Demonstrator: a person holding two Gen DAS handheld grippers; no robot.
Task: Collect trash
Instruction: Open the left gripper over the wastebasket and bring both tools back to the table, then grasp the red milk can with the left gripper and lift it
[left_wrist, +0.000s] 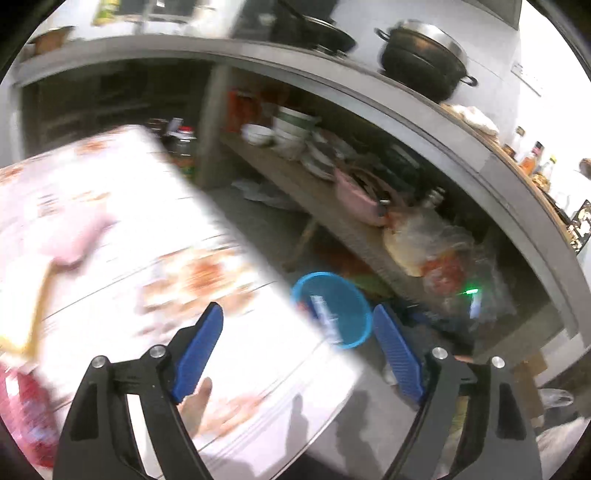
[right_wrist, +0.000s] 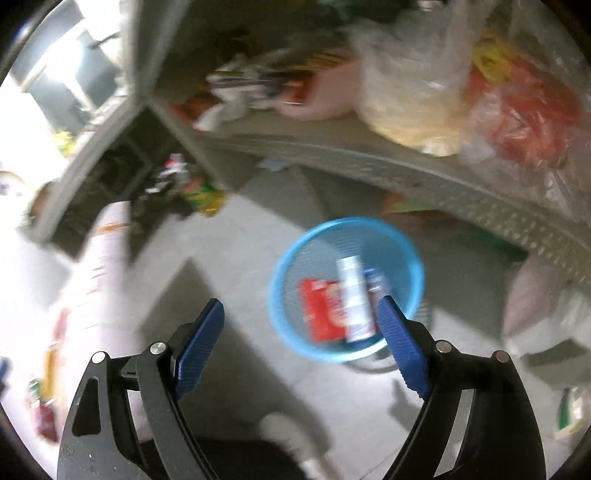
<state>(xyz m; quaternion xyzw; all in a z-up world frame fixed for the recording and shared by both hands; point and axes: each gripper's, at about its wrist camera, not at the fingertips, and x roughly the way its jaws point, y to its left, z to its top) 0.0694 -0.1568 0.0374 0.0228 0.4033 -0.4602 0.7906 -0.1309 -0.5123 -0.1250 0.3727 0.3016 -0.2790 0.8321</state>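
L tongs spread, empty, over counter edge w/ patterned cloth; red packet lay far left on it. R tongs spread, empty, above floor. Blue basket sat on floor below shelf, red wrapper + white tube already inside. I judged next pickup best done slow: frames blurred, so steady first, center tongs over item.

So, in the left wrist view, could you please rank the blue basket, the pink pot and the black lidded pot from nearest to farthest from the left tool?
1. Blue basket, on the floor just beyond the fingertips.
2. Pink pot, on the lower shelf.
3. Black lidded pot, up on the counter, upper right.
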